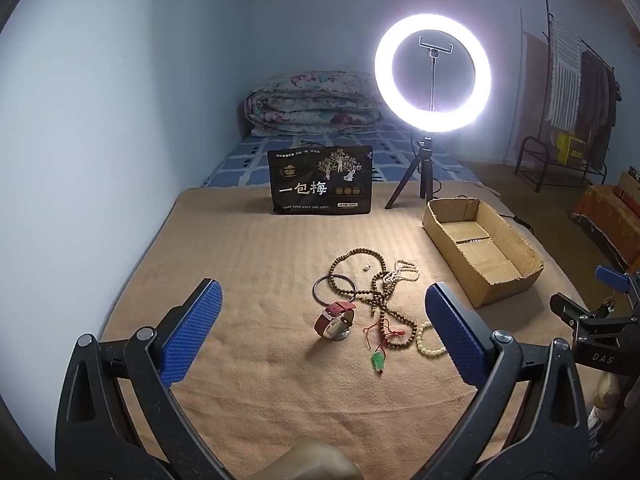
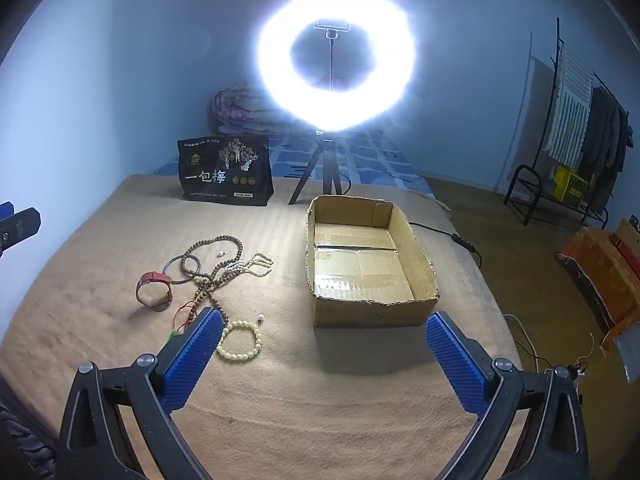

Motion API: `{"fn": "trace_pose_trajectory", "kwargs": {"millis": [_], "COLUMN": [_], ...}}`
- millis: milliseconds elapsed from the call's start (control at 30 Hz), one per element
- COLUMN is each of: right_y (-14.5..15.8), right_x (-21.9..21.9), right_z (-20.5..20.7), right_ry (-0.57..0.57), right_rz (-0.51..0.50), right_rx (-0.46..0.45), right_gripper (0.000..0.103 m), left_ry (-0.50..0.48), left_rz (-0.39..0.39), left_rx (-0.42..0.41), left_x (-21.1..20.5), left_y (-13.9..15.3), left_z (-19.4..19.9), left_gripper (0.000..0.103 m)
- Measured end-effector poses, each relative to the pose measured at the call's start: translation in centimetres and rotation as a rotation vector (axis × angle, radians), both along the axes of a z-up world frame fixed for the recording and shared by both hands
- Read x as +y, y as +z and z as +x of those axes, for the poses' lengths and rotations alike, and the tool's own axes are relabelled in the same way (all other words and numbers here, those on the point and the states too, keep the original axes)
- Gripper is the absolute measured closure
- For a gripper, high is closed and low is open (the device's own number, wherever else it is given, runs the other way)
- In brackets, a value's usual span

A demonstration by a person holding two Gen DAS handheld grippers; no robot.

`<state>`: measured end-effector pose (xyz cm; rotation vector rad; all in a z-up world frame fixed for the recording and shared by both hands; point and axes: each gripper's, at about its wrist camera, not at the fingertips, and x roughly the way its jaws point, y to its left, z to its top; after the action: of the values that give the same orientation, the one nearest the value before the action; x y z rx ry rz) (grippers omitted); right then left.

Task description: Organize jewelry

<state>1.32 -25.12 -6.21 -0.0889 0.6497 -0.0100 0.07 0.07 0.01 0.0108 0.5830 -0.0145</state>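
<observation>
Jewelry lies in a loose pile on the tan blanket (image 1: pixel 248 264): a red-strap watch (image 1: pixel 335 319), a thin dark bangle (image 1: pixel 334 289), a long brown bead necklace (image 1: pixel 378 300), a white bead strand (image 1: pixel 405 271), a cream bead bracelet (image 2: pixel 240 340), a green pendant on red cord (image 1: pixel 378 362) and a tiny earring (image 1: pixel 366 267). An open cardboard box (image 2: pixel 370 308), empty inside, stands right of the pile. My left gripper (image 1: pixel 322 320) is open, above and short of the watch. My right gripper (image 2: pixel 324 354) is open, near the box front, its left finger beside the bracelet.
A black snack bag (image 1: pixel 322 180) stands upright at the blanket's far edge. A lit ring light on a tripod (image 1: pixel 432 74) stands behind the box, its cable (image 2: pixel 444 234) trailing right. A folded quilt (image 1: pixel 312 106) lies at the back. A clothes rack (image 2: pixel 580 132) stands on the floor at right.
</observation>
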Motion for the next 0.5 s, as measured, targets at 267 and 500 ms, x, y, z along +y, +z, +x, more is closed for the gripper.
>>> {"fn": "trace_pose_trajectory", "kwargs": {"millis": [267, 500], "right_y": [-0.3, -0.32], "right_x": [0.16, 0.23], "right_z": [-0.17, -0.19], "right_ry": [0.003, 0.004], "right_rz": [0.0, -0.001], "right_rx": [0.001, 0.003], "right_gripper": [0.0, 0.0], "left_ry": [-0.001, -0.002], "left_rz": [-0.001, -0.004], "left_rx": [0.0, 0.003], "left_x": [0.1, 0.23], "left_y": [0.05, -0.02], "left_z": [0.06, 0.14], "left_gripper": [0.0, 0.0]}}
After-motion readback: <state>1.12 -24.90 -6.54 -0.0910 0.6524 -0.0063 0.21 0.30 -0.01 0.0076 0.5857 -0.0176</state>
